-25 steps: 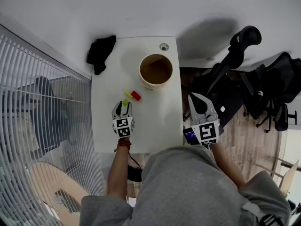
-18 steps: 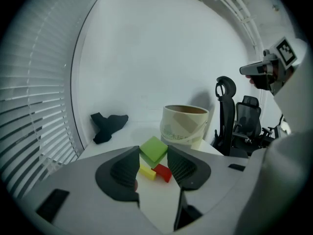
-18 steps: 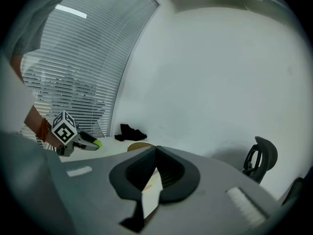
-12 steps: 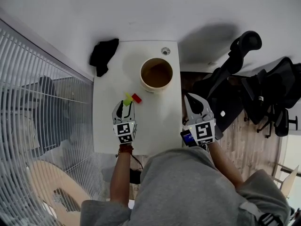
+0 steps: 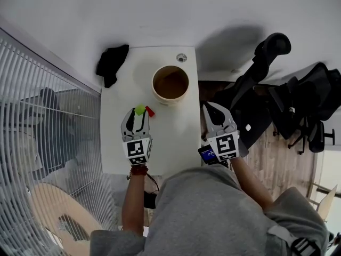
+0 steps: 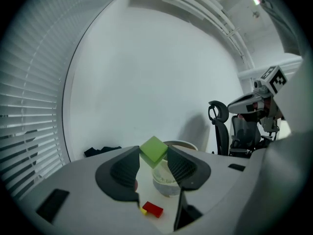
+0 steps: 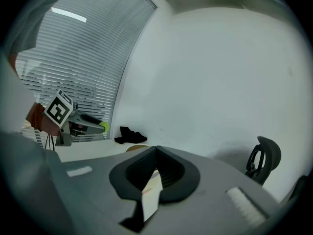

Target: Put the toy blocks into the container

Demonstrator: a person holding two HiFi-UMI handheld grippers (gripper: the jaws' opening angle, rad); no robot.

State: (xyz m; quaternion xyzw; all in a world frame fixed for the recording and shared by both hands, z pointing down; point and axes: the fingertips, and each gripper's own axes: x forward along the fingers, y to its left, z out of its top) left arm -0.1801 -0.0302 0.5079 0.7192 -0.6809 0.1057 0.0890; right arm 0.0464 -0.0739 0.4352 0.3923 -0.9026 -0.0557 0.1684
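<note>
A green block (image 6: 153, 151) is pinched corner-up between the pads of my left gripper (image 6: 153, 158), which is shut on it and held above the white table (image 5: 120, 143). In the head view the left gripper (image 5: 136, 112) hangs just short of the round tan container (image 5: 170, 83), with the green block (image 5: 140, 110) at its tips. A red block (image 6: 153, 209) and a small yellow block (image 6: 144, 210) lie on the table below, in front of the container (image 6: 166, 185). My right gripper (image 5: 209, 108) is shut and empty at the table's right edge; its tips (image 7: 155, 153) meet.
A black cloth (image 5: 110, 63) lies at the table's far left corner, and a cable grommet (image 5: 181, 57) sits behind the container. Black office chairs (image 5: 266, 57) stand to the right. Window blinds (image 5: 32, 116) run along the left.
My left gripper has lifted the green block off the table and carried it a little toward the container. The right gripper has stayed in place.
</note>
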